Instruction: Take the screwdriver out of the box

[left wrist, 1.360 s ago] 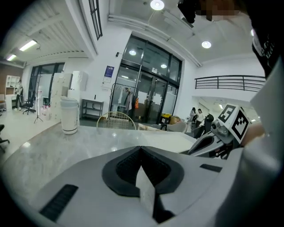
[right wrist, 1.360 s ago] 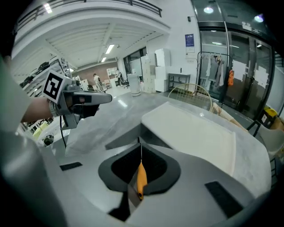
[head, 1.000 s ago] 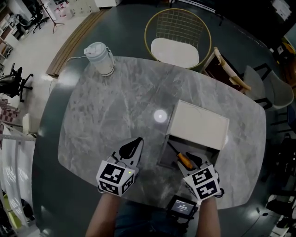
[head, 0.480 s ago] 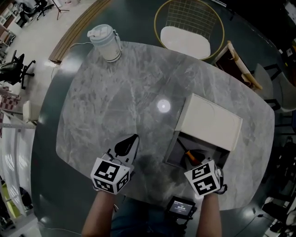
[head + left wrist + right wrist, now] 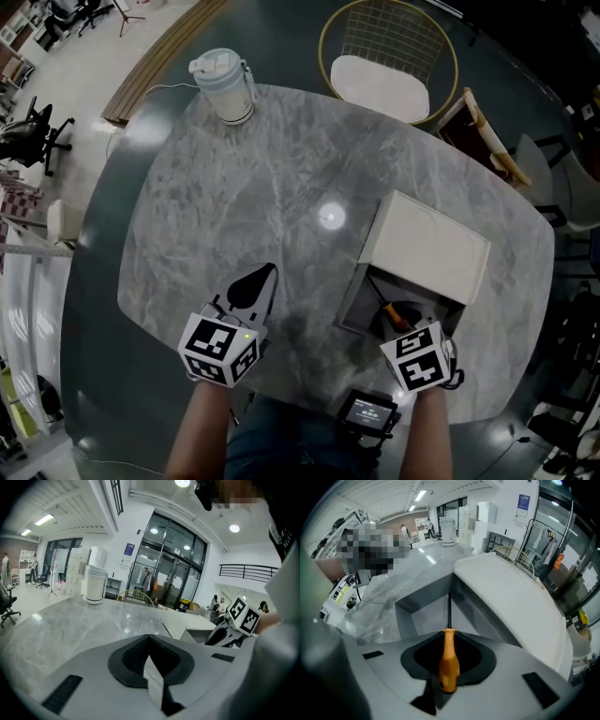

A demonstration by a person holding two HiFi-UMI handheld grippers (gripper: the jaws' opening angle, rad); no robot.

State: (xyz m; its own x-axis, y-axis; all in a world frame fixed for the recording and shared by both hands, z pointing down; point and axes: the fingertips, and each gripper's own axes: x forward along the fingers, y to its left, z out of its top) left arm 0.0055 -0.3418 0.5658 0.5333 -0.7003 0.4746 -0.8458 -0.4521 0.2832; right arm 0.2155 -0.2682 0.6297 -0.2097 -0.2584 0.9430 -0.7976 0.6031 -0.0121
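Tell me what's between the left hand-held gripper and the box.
Nothing but bare table: the head view shows only grey marble between the left hand-held gripper and the box.

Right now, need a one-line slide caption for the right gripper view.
Right gripper, jaws closing on the orange handle of the screwdriver, shaft pointing into the open box.

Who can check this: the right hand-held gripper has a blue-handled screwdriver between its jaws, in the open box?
The handle is orange, not blue. The right gripper view shows the right hand-held gripper closing with the screwdriver between its jaws, in the open box.
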